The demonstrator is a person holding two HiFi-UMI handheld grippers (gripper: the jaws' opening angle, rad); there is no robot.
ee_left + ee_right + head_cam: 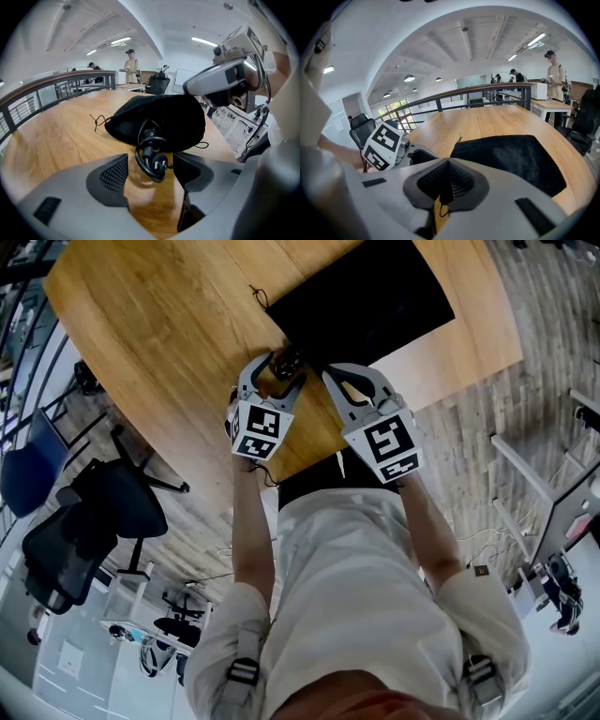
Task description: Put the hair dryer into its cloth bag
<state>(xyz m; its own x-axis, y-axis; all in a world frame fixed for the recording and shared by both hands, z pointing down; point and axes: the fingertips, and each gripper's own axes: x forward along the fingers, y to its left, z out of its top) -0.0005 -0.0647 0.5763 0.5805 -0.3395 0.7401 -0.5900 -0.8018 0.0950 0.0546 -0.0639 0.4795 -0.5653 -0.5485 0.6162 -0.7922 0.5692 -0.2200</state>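
Note:
The black cloth bag (pixel 366 296) (pixel 164 117) (pixel 511 159) lies bulging on the wooden table (pixel 169 324). No hair dryer body shows. Only its coiled black cord with plug (pixel 152 159) (pixel 286 360) sticks out of the bag's near mouth. My left gripper (pixel 275 371) (pixel 150 173) is open, its jaws either side of the plug and apart from it. My right gripper (pixel 330 371) (pixel 440 197) is shut at the bag's near edge. A thin black string (pixel 441 206) hangs from between its pads, seemingly the bag's drawstring.
A knotted drawstring end (pixel 96 121) lies on the table left of the bag. The table's near edge runs just under both grippers. Office chairs (pixel 94 512) stand on the floor to the left, white racks (pixel 553 493) to the right. People (pixel 131 68) stand far behind.

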